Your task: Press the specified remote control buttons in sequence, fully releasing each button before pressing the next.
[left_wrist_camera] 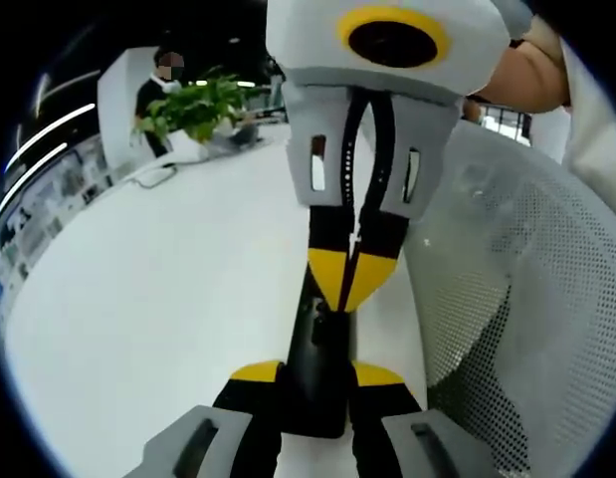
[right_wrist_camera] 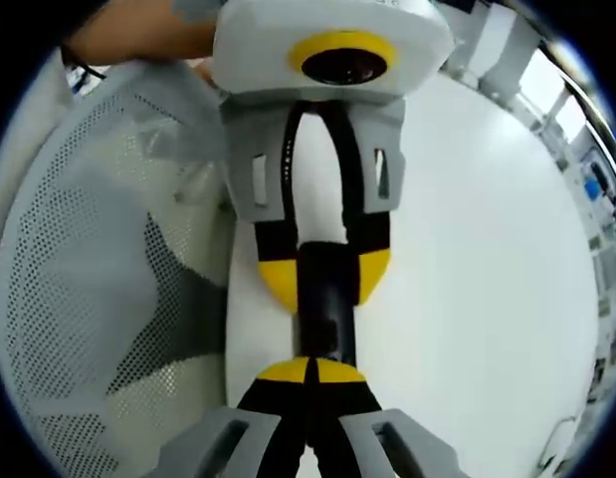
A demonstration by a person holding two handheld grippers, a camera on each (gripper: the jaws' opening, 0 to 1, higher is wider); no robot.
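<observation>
Remote (left_wrist_camera: 322,368): a black bar lying on the white desk (left_wrist_camera: 158,319), at 6 o'clock in the left gripper view and at the centre of the right gripper view (right_wrist_camera: 324,304).
Left tongs (left_wrist_camera: 317,376): yellow-tipped jaws clamp the remote's near end from both sides; from the right gripper view they reach in from 12 o'clock (right_wrist_camera: 324,274).
Right tongs (right_wrist_camera: 309,370): jaws pressed together, tips touching the remote's top face; in the left gripper view they come down from 12 o'clock (left_wrist_camera: 349,277).
Chair (left_wrist_camera: 516,299): white mesh, at 3 o'clock beside the desk.
Plant (left_wrist_camera: 193,108): green, at 11 o'clock on the desk's far edge, a person (left_wrist_camera: 153,90) behind it.
</observation>
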